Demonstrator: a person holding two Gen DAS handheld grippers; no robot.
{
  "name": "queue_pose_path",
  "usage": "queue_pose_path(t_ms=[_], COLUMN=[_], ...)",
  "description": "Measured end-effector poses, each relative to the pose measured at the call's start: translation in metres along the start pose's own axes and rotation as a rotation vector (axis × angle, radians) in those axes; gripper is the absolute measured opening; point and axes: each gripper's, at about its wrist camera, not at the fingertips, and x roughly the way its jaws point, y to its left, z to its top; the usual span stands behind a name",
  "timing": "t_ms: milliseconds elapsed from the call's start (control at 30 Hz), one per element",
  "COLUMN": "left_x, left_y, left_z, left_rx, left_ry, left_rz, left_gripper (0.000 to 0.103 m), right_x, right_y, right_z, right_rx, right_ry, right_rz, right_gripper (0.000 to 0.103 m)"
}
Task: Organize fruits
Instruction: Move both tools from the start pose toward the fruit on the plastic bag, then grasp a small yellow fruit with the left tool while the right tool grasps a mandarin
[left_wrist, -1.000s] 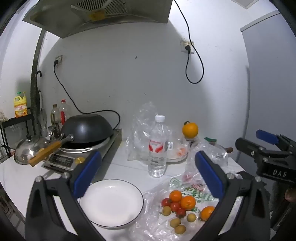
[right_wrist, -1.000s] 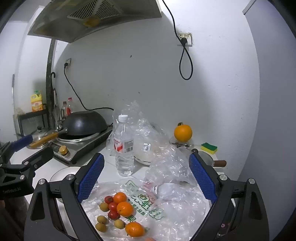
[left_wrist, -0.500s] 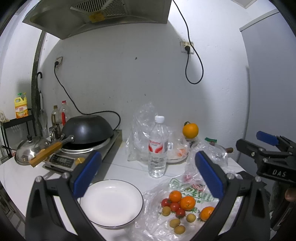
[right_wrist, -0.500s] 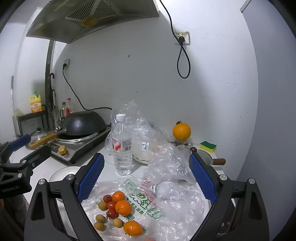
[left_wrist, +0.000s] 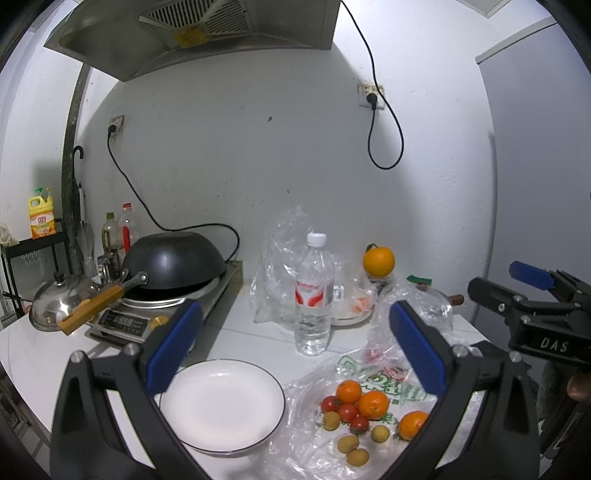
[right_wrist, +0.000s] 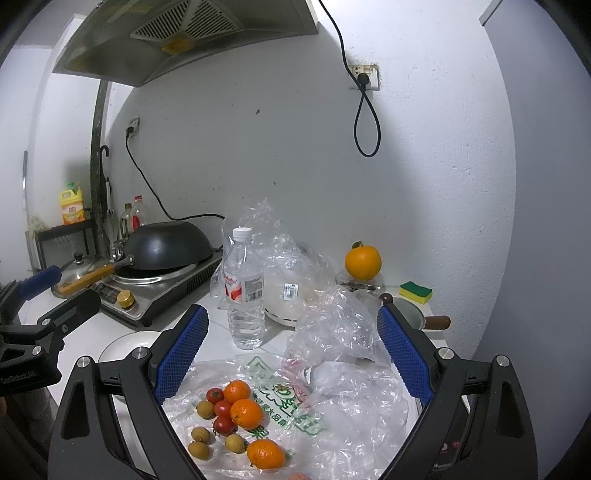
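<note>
Clear plastic bag (right_wrist: 343, 402) lies spread flat on the counter with tangerines (right_wrist: 246, 405), cherry tomatoes (right_wrist: 222, 408) and longans (right_wrist: 201, 435) loose on it, just beside the bare white plate (left_wrist: 221, 404), presumably the sorting target; left gripper (left_wrist: 295, 347) and right gripper (right_wrist: 291, 354) both hover spread wide, holding nothing.

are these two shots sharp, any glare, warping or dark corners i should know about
Left wrist view: fisheye bends the range hood and walls, corners go black, the white plate is nearly blown out, the fruit pile stays sharp. Right wrist view: same curved edges and dark corners, crinkled plastic bag throws small highlights, the big orange by the wall is crisp.
</note>
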Motion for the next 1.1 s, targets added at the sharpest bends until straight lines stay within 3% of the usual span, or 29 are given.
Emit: queue_pose_path(t_ms=[333,667,967,1100], left_x=[-0.005,-0.002,0.012,0.022], left_y=[-0.002,-0.007,-0.026,-0.037], left_z=[0.0,-0.003,-0.018,-0.035], left_rx=[0.015,-0.05,-0.042,0.026], left_ry=[-0.014,-0.01,0.092,0.15], left_rz=[-0.004,-0.024,-0.062,-0.072], left_gripper=[0.102,0.102,0.102,0.101], right_x=[-0.001,-0.001,0.001,0.006], right_y=[0.0,-0.003,-0.022,-0.028], right_z=[-0.001,-0.004,-0.031,-0.047], right_rx=[0.001,0.003,0.028,0.041], right_ry=[0.004,0.014,0.111,0.175], right_rz=[-0.002,0.0,0.015,0.03], right_gripper=[0.095,0.095,0.095,0.094])
